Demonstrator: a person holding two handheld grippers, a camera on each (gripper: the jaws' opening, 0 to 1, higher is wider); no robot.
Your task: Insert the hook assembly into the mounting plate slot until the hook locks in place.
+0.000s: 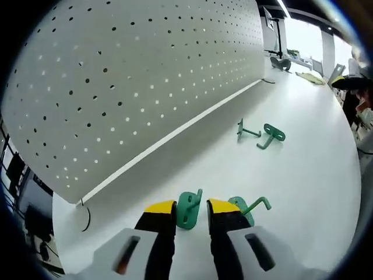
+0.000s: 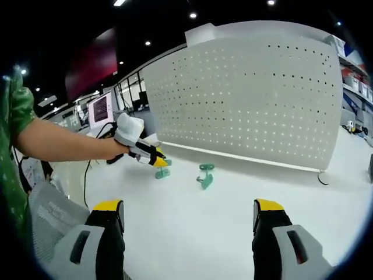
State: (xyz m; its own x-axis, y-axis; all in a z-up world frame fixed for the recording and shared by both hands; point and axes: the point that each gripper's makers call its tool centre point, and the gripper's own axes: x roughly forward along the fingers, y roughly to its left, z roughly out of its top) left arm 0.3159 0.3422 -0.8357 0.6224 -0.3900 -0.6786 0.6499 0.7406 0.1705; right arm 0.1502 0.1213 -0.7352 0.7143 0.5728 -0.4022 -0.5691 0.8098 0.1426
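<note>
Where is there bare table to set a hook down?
Free: the wide white table between the right tongs and the pegboard, right of the hook. Also the strip along the pegboard's foot. Crowded: at the left tongs, with two hooks there.

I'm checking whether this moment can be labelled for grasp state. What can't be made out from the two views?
- Left gripper view: whether the left gripper touches the green hook between its open jaws; the jaw tips cover the hook's sides.
- Left gripper view: the second hook is partly behind one jaw.
- Right gripper view: the left gripper and hooks are too small to show a grip.
- Both views: the pegboard's slots are too small to show.
</note>
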